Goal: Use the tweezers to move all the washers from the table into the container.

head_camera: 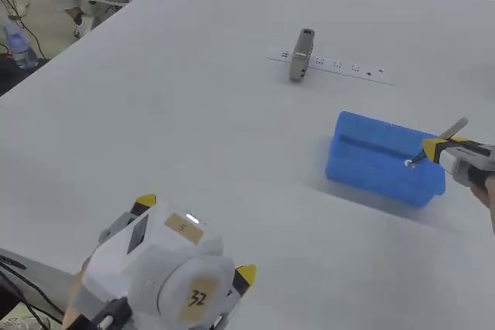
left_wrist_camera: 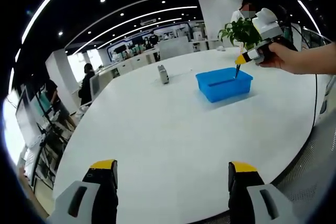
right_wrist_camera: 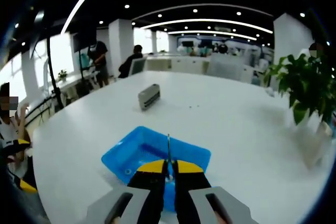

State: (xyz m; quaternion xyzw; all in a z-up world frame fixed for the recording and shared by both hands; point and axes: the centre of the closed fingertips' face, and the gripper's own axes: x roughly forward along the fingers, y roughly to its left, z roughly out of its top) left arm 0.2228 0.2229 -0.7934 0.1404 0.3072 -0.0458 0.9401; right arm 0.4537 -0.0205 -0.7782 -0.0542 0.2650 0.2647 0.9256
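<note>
Left gripper (left_wrist_camera: 172, 166): jaws wide apart, nothing between (7 o'clock in head view).
Right gripper (right_wrist_camera: 169, 165): jaws clamped on tweezers (right_wrist_camera: 168, 148).
Tweezers: tip down in blue container (head_camera: 363, 179), 3 o'clock.
Washers: we cannot tell.

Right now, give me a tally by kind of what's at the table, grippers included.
Grippers: 2 (left gripper, right gripper)
Tweezers: 1
Blue container: 1
Grey box: 1
Small specks beside the grey box: too small to count
Total: 5 counted
</note>
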